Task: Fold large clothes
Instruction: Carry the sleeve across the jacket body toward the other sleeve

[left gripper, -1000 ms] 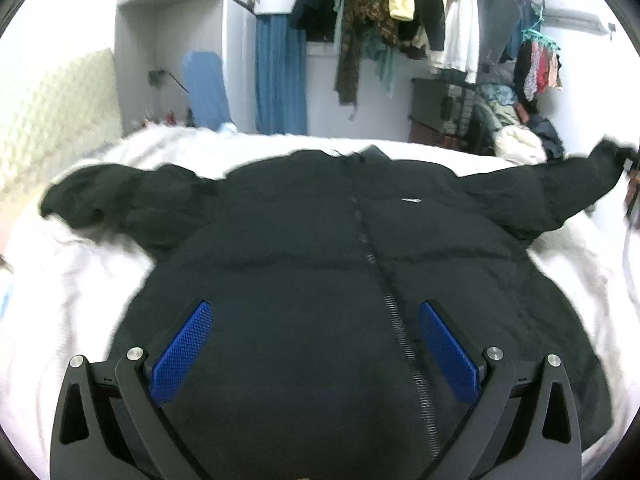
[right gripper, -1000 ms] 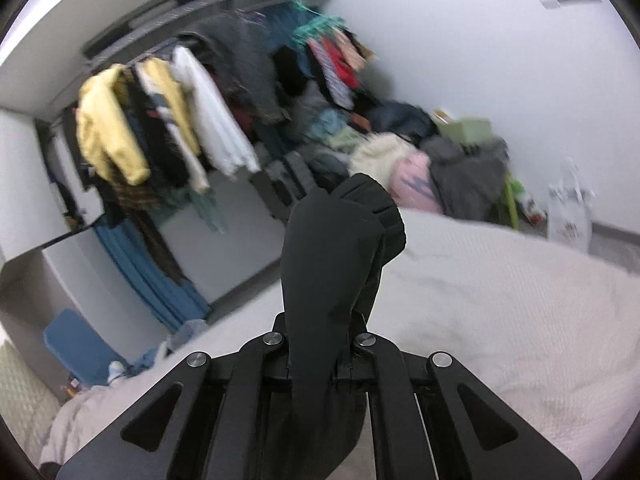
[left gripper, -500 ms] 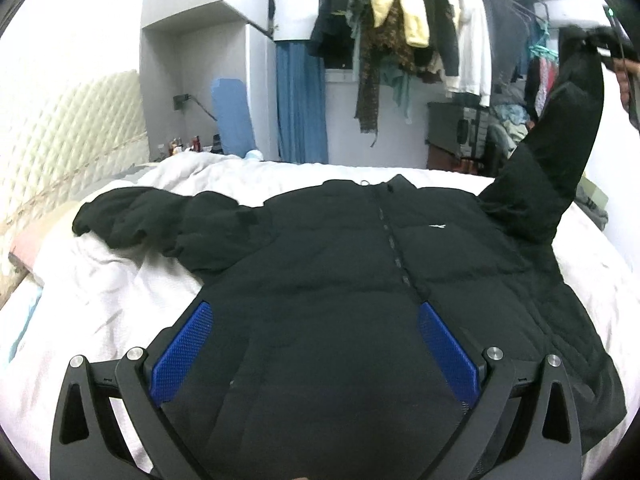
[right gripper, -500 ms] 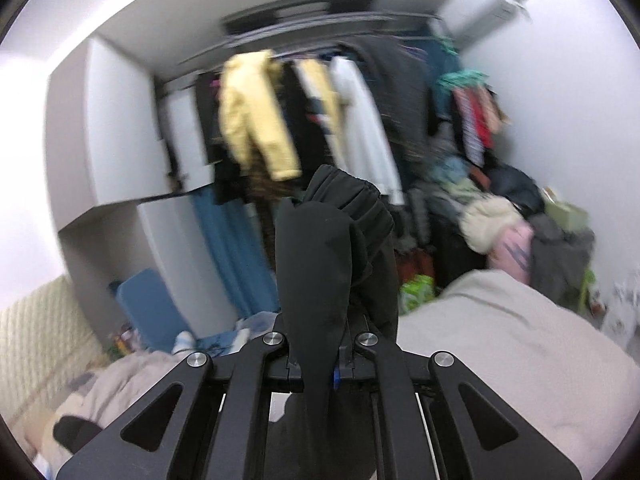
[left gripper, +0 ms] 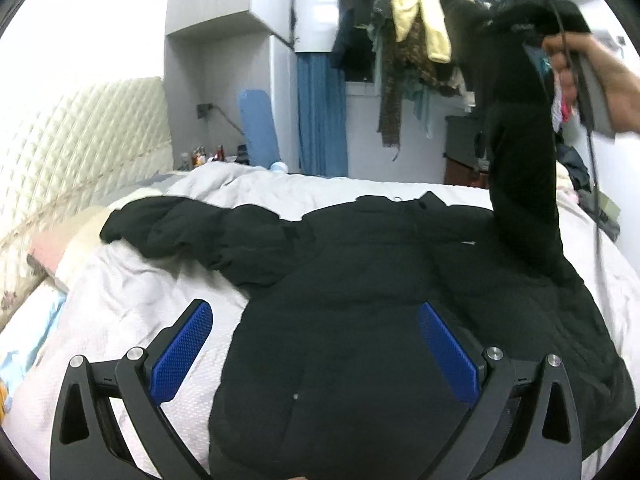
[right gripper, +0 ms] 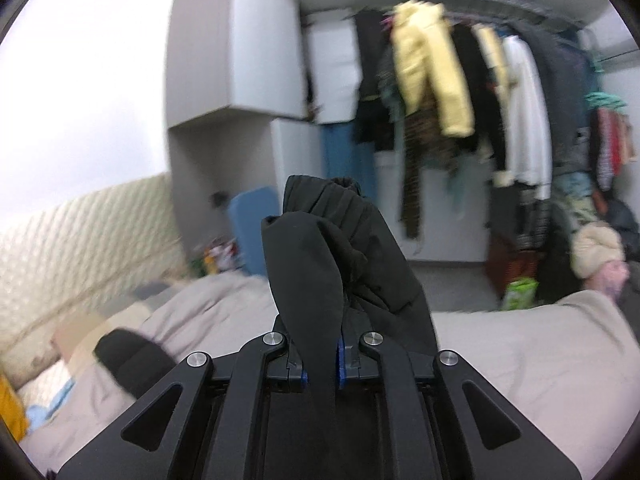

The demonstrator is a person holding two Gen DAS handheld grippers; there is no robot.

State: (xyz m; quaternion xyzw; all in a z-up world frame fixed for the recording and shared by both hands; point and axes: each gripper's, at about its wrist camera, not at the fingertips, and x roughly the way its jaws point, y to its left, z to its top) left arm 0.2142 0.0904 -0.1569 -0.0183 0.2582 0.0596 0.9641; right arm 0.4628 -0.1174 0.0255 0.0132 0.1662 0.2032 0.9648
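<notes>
A black puffer jacket (left gripper: pixel 360 300) lies front up on the white bed (left gripper: pixel 132 288), its collar at the far side. Its left sleeve (left gripper: pixel 192 228) stretches out flat towards the headboard. Its right sleeve (left gripper: pixel 524 160) is lifted upright above the jacket's shoulder. My right gripper (right gripper: pixel 322 364) clamps that sleeve's cuff (right gripper: pixel 332 248); its jaws are starting to open with the fabric still pinched between them. My left gripper (left gripper: pixel 316 344) hovers open over the jacket's lower part, holding nothing.
A padded headboard (left gripper: pixel 80 152) runs along the left. Beyond the bed stand a white wardrobe (right gripper: pixel 240 60) and a rail of hanging clothes (right gripper: pixel 460 100). A person's hand (left gripper: pixel 608 76) holds the right gripper at the upper right. Pillows (left gripper: pixel 48 256) lie at the bed's left.
The right gripper has swung the sleeve from stretched out sideways to raised upright over the jacket, turning towards the wardrobe. The left gripper has drifted left and slightly back over the hem.
</notes>
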